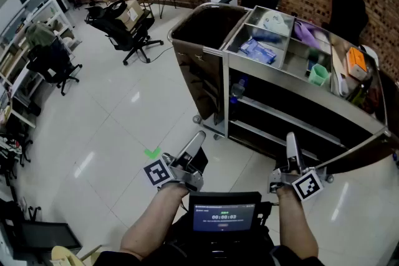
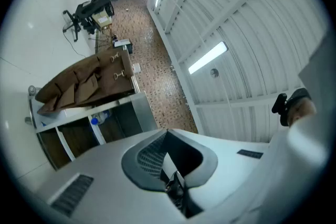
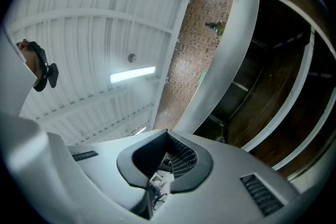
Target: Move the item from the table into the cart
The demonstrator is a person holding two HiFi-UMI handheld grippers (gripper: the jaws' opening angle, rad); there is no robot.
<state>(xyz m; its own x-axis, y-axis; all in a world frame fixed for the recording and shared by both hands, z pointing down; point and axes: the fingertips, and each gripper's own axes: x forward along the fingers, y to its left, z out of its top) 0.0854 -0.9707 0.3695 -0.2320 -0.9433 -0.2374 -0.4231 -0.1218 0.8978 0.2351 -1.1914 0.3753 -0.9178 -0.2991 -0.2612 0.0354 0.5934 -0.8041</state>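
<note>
Nearby, a small dark screen point(image 1: 224, 216) at the person's chest shows a timer, its digits too small to trust. Just beyond it, the left gripper point(image 1: 199, 136) and right gripper point(image 1: 290, 139) both have jaws closed on nothing, aimed toward 12 o'clock. Neither the bench nor its item is in view. The stainless-steel cart point(image 1: 299, 89) lies at 1 o'clock, its long axis running 10 to 4, nearer the right gripper.

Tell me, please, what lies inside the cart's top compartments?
A blue packet, a white item, something purple, a green cup and an orange box show in the cart. What lies beneath them, and in the dark bin, is hidden.
</note>
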